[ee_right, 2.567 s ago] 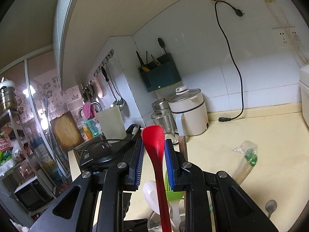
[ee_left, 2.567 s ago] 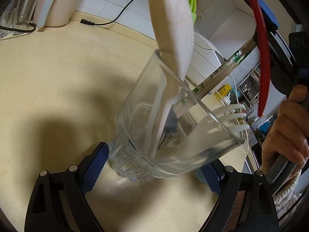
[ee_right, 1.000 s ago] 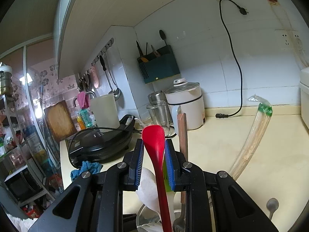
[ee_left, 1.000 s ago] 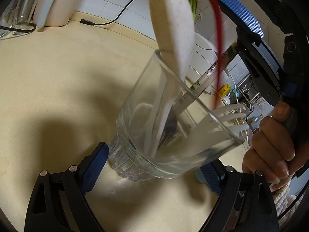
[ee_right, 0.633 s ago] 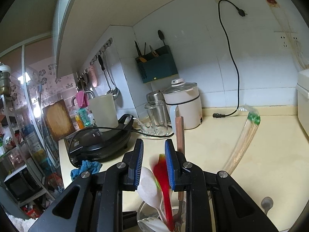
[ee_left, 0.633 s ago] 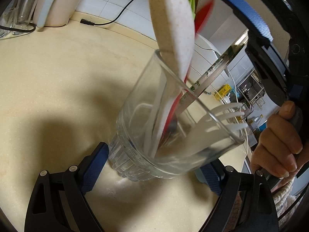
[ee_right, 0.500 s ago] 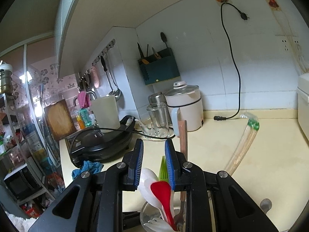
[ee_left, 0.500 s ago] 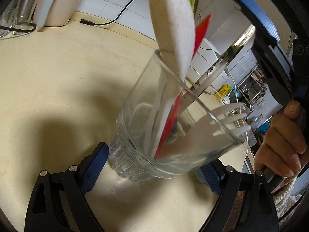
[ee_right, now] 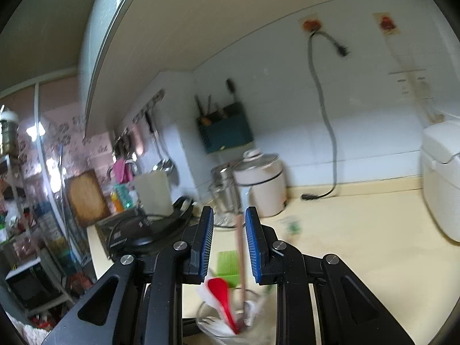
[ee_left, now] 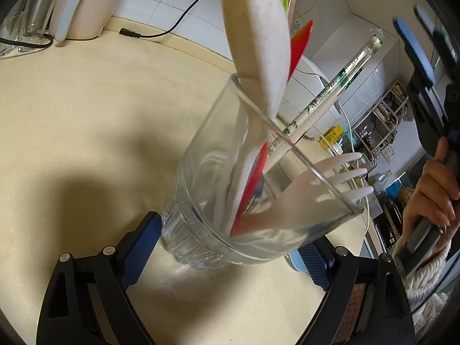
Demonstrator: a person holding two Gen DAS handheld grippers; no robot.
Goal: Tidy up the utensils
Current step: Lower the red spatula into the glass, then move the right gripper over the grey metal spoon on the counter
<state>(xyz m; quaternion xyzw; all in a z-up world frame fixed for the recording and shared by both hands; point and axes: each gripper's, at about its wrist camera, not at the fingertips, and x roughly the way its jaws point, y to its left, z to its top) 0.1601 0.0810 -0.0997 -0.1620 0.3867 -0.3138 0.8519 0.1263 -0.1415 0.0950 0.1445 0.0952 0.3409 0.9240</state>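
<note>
Utensils, red spoon included, stand in the glass my left hand-held gripper pinches; my right hand-held gripper is spread, empty.

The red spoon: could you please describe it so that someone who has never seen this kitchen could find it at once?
On the cream countertop stands a clear glass tumbler, flanked by the left gripper's blue pads. Several utensils stand in it, among them a speckled white spoon and a white plastic fork. The red spoon is the only bright red piece.
</note>
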